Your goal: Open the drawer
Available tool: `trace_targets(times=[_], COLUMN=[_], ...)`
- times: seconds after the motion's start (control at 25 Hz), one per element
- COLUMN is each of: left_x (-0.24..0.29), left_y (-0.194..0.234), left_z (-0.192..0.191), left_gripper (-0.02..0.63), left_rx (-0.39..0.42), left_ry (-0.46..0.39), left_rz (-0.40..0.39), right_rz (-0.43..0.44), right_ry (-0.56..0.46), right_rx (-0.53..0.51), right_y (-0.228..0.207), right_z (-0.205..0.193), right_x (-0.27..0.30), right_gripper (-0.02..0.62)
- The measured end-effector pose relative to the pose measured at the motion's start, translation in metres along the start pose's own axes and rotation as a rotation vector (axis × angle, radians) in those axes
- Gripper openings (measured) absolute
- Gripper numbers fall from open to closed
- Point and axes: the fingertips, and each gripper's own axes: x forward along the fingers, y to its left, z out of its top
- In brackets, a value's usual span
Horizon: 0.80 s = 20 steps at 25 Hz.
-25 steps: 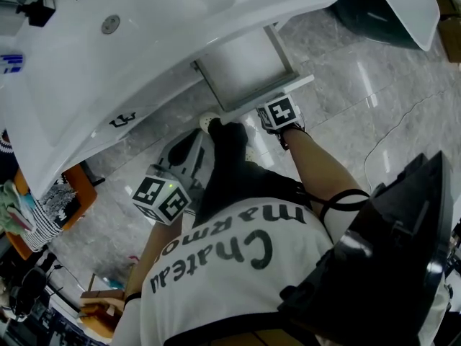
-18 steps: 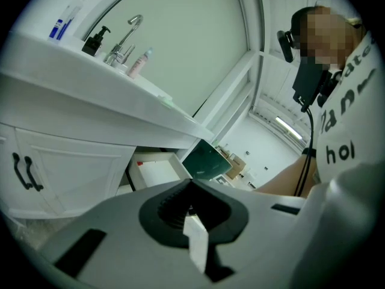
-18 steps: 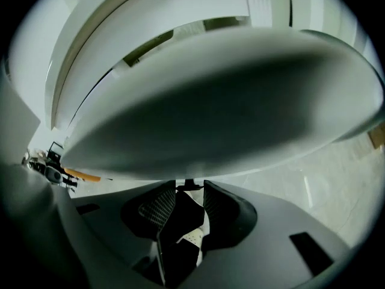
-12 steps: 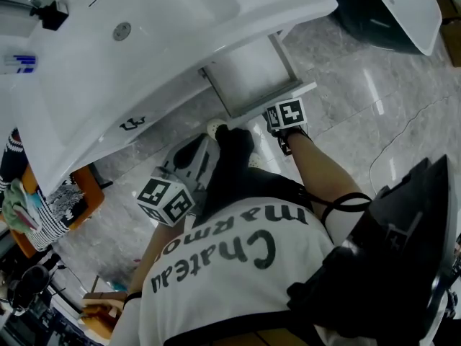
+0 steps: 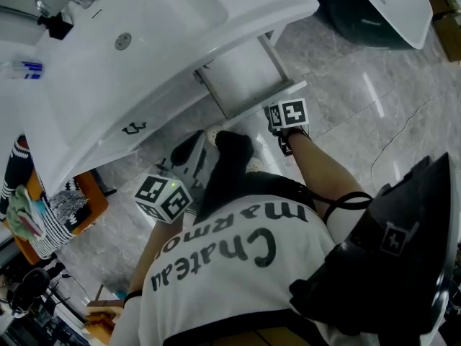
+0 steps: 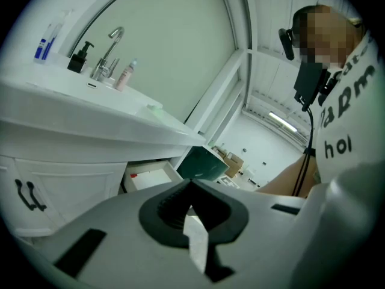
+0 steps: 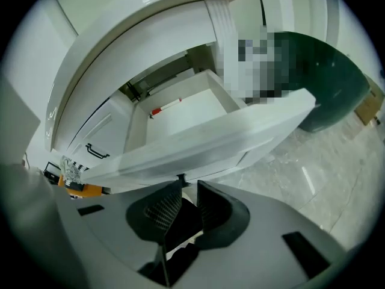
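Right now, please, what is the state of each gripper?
Left gripper: closed, empty.
Right gripper: open, its jaws have just been closing, nothing between them; the drawer front is just beyond.

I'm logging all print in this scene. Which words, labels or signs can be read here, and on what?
"Chateau" and "marmo", cut off: T-shirt, head view.
"hol": same T-shirt, left gripper view.
Blue tube beside the sink: too small to read.
Red strip in the drawer: too small to read.
Square markers: patterns, no words.
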Motion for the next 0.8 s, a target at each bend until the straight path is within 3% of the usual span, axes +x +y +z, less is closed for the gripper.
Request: trace_targets(times=[0.08,0.24,0.36,0.56,0.8], left_x=[-0.003,-0.015,-0.028,-0.045,-0.064], left_y=[-0.009,-0.033,-0.053,-0.070,-0.086], left_z=[-0.002,-0.015,-0.025,-0.021,0.005], left_gripper=[0.005,0.005,0.005,0.005,0.005], left_rx=[0.007,0.033,0.029,0.032,-0.052], left_ry=[-0.005,-0.001,0.007,-0.034,-0.117], left_rz=[0.004,0.020,0.018,0.061,0.063], right_rz=[-0.014,0.011,0.103,0.307,0.369], right_ry=[-0.001,-0.107,-0.237,-0.540,-0.761], right_rx=[-0.024,-0.022,0.000,0.020,-0.095], right_y=[-0.006,-0.010,0.002,0.033,0.062], right_z=[-0.002,-0.002,0.002,0.041,0.083], right_x=[-0.010,-0.046,-0.093,-0.209,-0.332], right_gripper=[0.043,0.011,0.011,0.011,0.011])
